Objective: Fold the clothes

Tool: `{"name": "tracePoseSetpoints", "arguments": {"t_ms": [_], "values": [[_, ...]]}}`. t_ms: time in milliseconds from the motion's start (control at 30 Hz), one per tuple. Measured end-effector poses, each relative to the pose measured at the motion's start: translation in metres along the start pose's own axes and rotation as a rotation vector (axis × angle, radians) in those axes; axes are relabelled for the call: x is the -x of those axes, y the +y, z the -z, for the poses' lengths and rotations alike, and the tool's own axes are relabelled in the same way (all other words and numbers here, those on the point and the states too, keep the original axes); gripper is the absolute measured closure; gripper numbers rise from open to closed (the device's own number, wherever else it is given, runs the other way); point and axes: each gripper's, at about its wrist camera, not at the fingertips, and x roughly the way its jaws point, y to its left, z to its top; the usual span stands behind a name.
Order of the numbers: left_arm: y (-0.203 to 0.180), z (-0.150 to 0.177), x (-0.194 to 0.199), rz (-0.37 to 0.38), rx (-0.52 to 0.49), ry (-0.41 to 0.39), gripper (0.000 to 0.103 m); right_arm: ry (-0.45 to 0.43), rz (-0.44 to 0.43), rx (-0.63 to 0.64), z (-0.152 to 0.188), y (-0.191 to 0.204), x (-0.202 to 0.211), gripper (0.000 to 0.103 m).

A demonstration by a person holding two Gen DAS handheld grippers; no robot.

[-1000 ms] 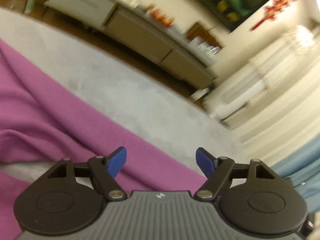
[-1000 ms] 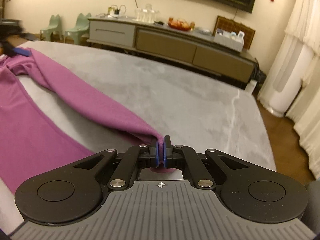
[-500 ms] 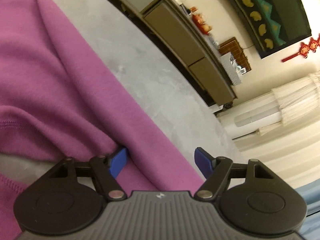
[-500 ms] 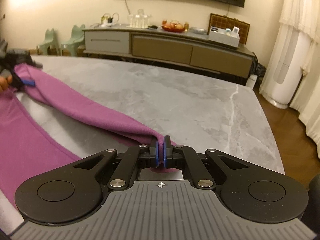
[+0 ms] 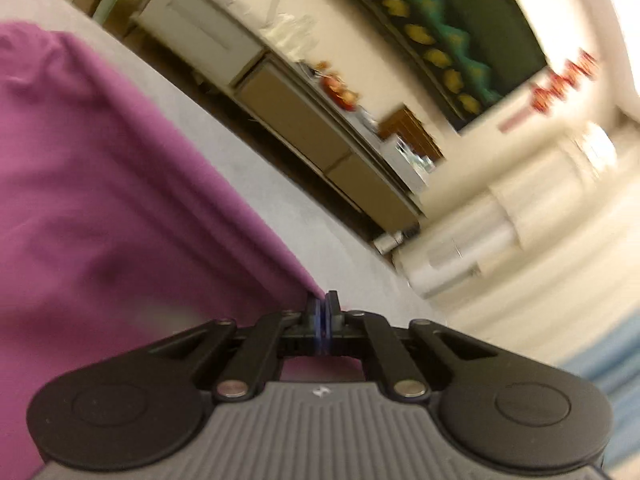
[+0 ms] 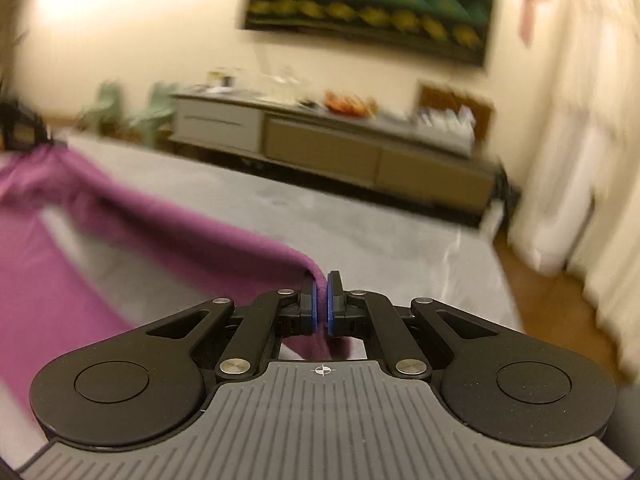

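Observation:
A purple garment (image 5: 100, 200) lies on the grey table (image 5: 280, 184). My left gripper (image 5: 323, 312) is shut on a fold of the purple cloth, which stretches away to the upper left. In the right wrist view my right gripper (image 6: 321, 300) is shut on the end of a purple sleeve (image 6: 192, 236); the sleeve hangs lifted above the grey table (image 6: 340, 224) and runs left to the garment's body (image 6: 44, 280). The other gripper (image 6: 20, 128) shows dark at the far left edge. Both views are motion-blurred.
A long low sideboard (image 6: 340, 148) with dishes on top stands beyond the table's far edge. Two pale green chairs (image 6: 132, 112) stand left of it. White curtains (image 6: 580, 160) and wood floor (image 6: 560, 320) are past the table's right edge.
My left gripper has closed on the purple cloth; it was open half a second ago. My right gripper has lifted the sleeve end higher above the table. Both cameras are moving.

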Motion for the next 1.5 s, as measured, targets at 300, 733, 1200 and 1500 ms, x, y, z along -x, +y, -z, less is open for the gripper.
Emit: {"name": "tracePoseSetpoints", "arguments": {"t_ms": [300, 733, 1200, 1500], "values": [[0.035, 0.086, 0.047, -0.068, -0.019, 0.1, 0.101, 0.308, -0.071, 0.179, 0.085, 0.053, 0.027, 0.093], [0.033, 0.075, 0.055, -0.013, -0.04, 0.06, 0.101, 0.258, -0.197, -1.068, 0.132, -0.027, 0.055, 0.069], [0.038, 0.082, 0.068, -0.032, -0.068, 0.029, 0.095, 0.225, -0.279, -1.393, 0.137, 0.0, 0.021, 0.051], [0.039, 0.076, 0.054, -0.047, -0.059, 0.026, 0.068, 0.226, -0.225, -1.408, 0.128, 0.001, 0.012, 0.047]]}}
